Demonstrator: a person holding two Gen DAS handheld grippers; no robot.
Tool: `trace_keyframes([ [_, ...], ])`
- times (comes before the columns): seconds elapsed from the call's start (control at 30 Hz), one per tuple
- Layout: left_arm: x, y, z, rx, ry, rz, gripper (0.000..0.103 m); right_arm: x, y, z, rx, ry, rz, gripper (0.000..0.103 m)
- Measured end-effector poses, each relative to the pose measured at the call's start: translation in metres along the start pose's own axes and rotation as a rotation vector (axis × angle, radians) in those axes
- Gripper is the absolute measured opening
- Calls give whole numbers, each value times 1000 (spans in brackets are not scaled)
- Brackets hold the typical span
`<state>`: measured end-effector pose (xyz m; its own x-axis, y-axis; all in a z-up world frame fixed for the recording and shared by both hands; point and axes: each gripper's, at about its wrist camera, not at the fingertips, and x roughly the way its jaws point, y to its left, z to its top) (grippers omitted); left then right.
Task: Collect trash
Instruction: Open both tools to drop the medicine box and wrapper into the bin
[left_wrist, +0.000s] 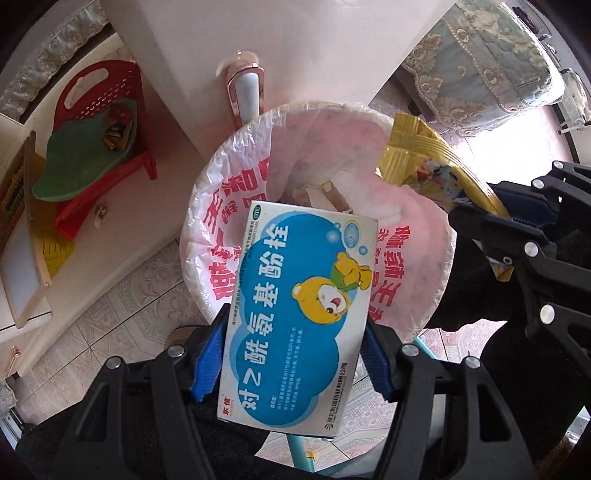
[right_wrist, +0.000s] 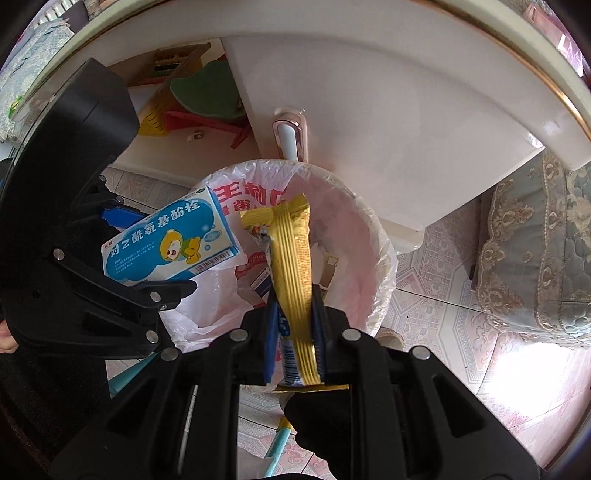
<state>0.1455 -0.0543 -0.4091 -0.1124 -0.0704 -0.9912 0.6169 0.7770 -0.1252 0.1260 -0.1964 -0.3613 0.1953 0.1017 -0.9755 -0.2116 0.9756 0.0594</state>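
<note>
My left gripper (left_wrist: 295, 332) is shut on a blue and white medicine box with a cartoon bear (left_wrist: 295, 314) and holds it over the near rim of a round white bin lined with a pink plastic bag (left_wrist: 229, 162). My right gripper (right_wrist: 295, 295) is shut on a gold snack wrapper (right_wrist: 291, 258) and holds it above the bin's opening (right_wrist: 354, 229). The wrapper (left_wrist: 417, 155) and right gripper (left_wrist: 476, 221) show at the right in the left wrist view. The box (right_wrist: 170, 240) and left gripper (right_wrist: 155, 254) show at the left in the right wrist view. Some trash (right_wrist: 262, 284) lies inside the bin.
A white cabinet with a rose-gold handle (left_wrist: 245, 96) stands just behind the bin. A red basket with a green cushion (left_wrist: 92, 147) sits on the left. An upholstered sofa (right_wrist: 535, 251) is on the right. The floor (left_wrist: 140, 280) is patterned tile.
</note>
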Motion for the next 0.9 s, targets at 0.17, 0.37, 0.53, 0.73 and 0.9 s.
trace_keyframes([
  [0.17, 17, 5, 7, -20, 25, -1, 63, 18, -6, 3, 21, 21, -9, 17],
  [0.37, 32, 8, 16, -56, 39, -58, 63, 36, -10, 4, 38, 53, -6, 17],
  [0.53, 52, 1, 17, -38, 78, -28, 63, 50, -10, 3, 41, 86, -12, 17],
  [0.73, 63, -4, 18, -24, 105, -14, 63, 57, -10, 4, 57, 103, 16, 17],
  [0.9, 61, -1, 18, -41, 99, -18, 63, 59, -10, 3, 62, 105, 18, 17],
])
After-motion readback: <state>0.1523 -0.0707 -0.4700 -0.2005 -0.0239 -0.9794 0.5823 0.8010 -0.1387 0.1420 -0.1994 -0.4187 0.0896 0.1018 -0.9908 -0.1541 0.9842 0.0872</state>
